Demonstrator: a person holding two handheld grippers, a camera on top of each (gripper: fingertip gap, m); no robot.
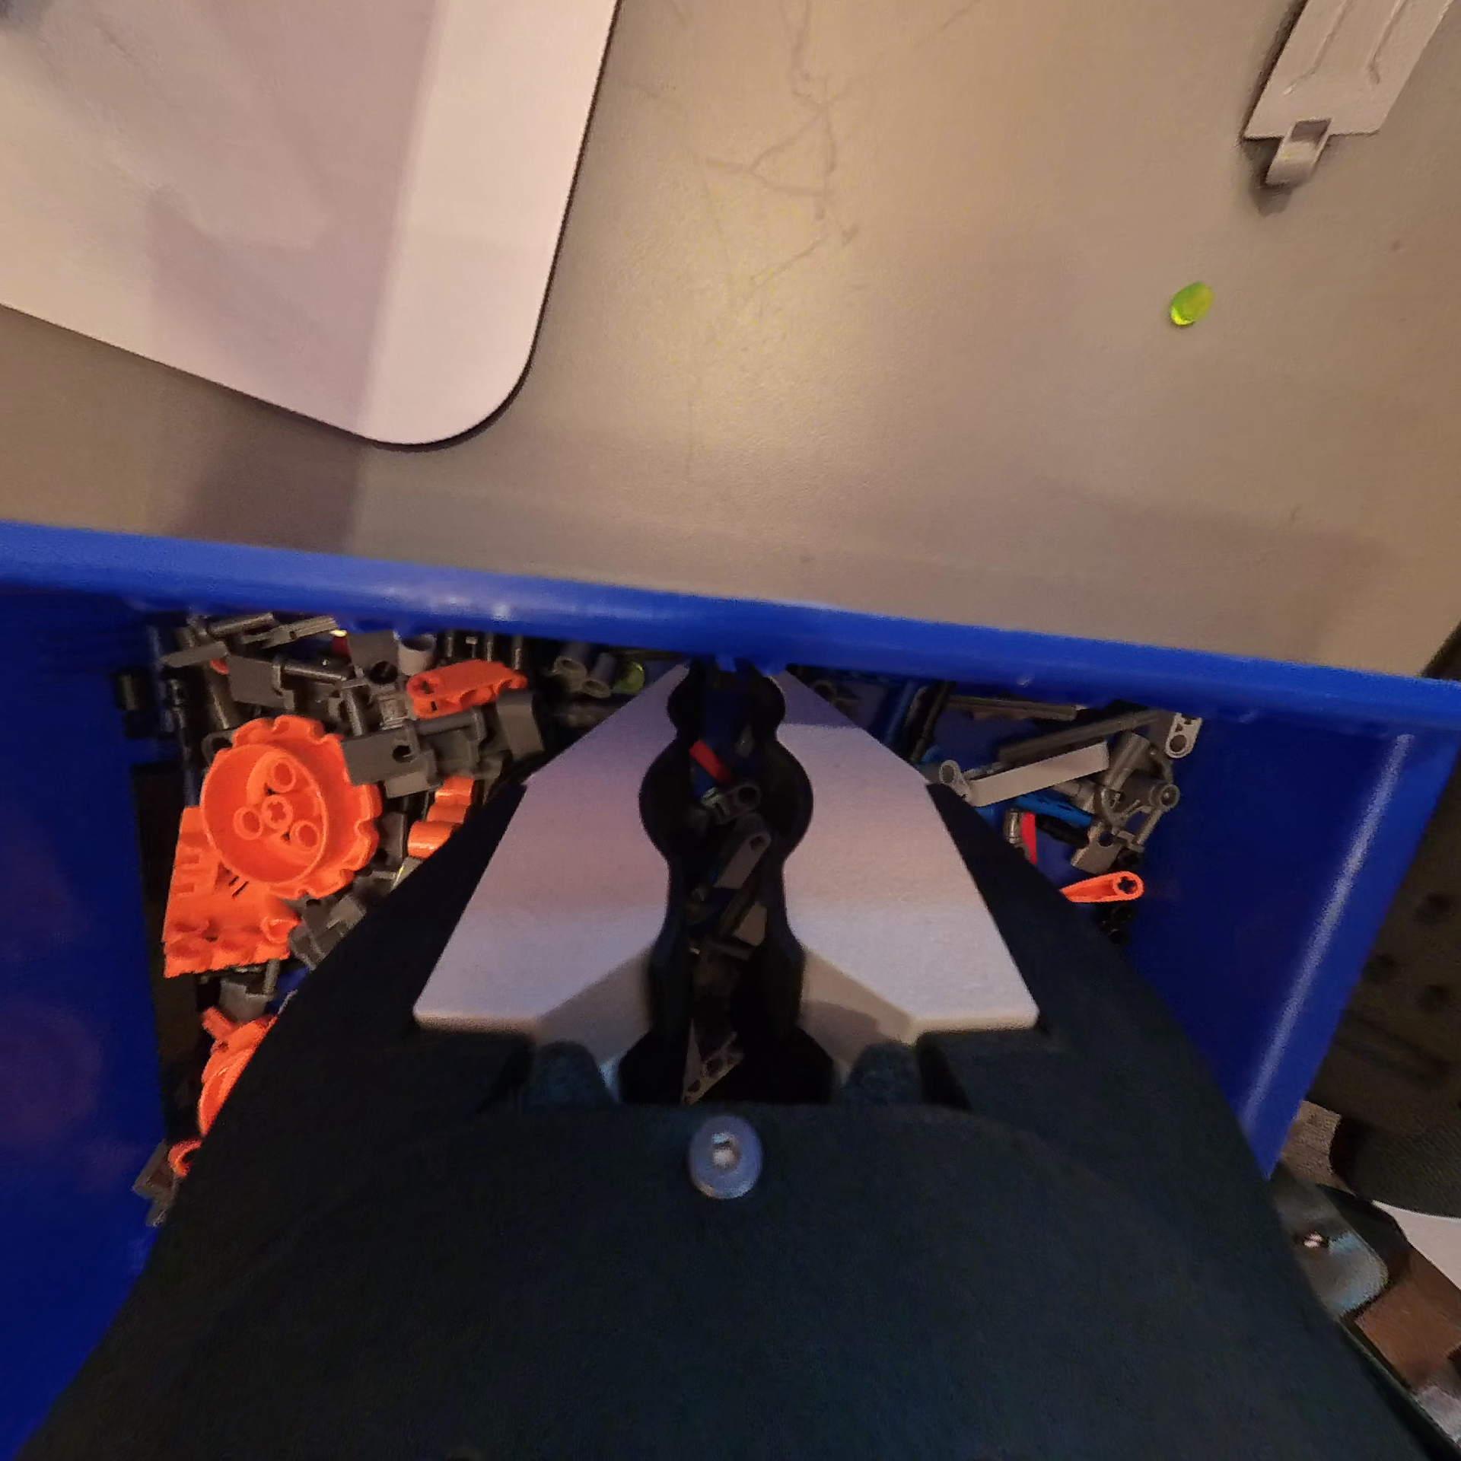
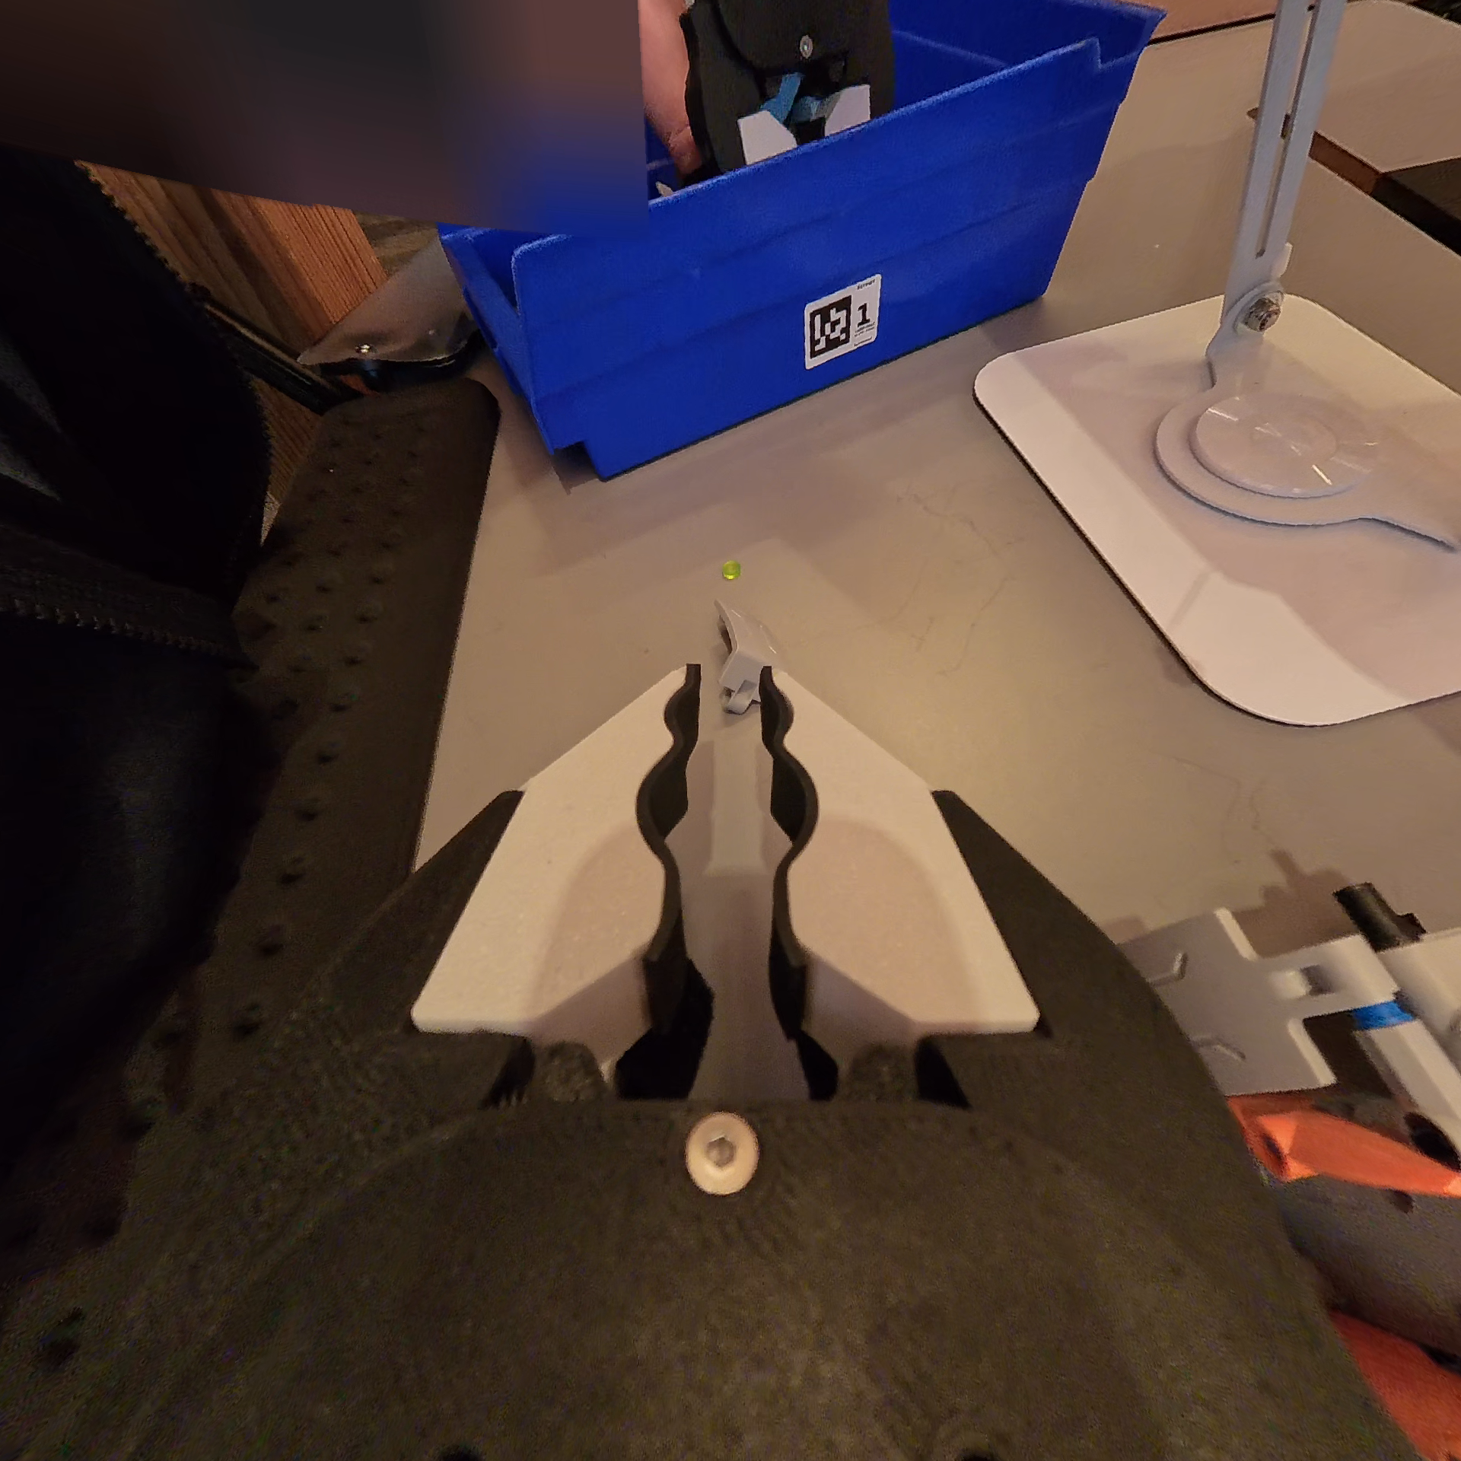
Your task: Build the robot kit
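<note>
Right hand-held gripper: we are holding the right hand-held gripper (image 2: 729, 672) low over the grey surface (image 2: 909, 617), its jaws standing a little apart with bare surface showing through the gap; it is gripping nothing.
Nearest piece: we are seeing a small light-grey plastic piece (image 2: 741, 650) lying on the surface at the fingertips, its near end reaching between them; we cannot tell whether it is touching a finger.
Green bead: a tiny lime-green bead (image 2: 731, 570) is sitting just beyond that piece, alone on the surface.
Left hand-held gripper: we are dipping the left hand-held gripper (image 1: 721, 672) into the blue bin (image 1: 711, 624), with its tips up against the far wall; the tips are looking nearly closed, but blur and dark parts behind are hiding them, so we cannot tell whether they are pinching anything.
Bin contents: grey, black and orange construction-toy parts are filling the bin, with an orange toothed wheel (image 1: 281, 806) lying on the heap at the left.
Bin side: a white square tag (image 2: 843, 321) is sticking to the bin's outer wall.
Surface: the grey top is showing faint scratch lines and is carrying a white stand base (image 2: 1107, 506) with a slim upright arm, well apart from the bin.
Room: a dark studded mat (image 2: 356, 632) is edging the surface at the left, and wood flooring (image 2: 261, 245) is showing beyond it.
Near right: a white bracket assembly (image 2: 1281, 1004) and orange pieces are lying beside the right hand-held gripper.
</note>
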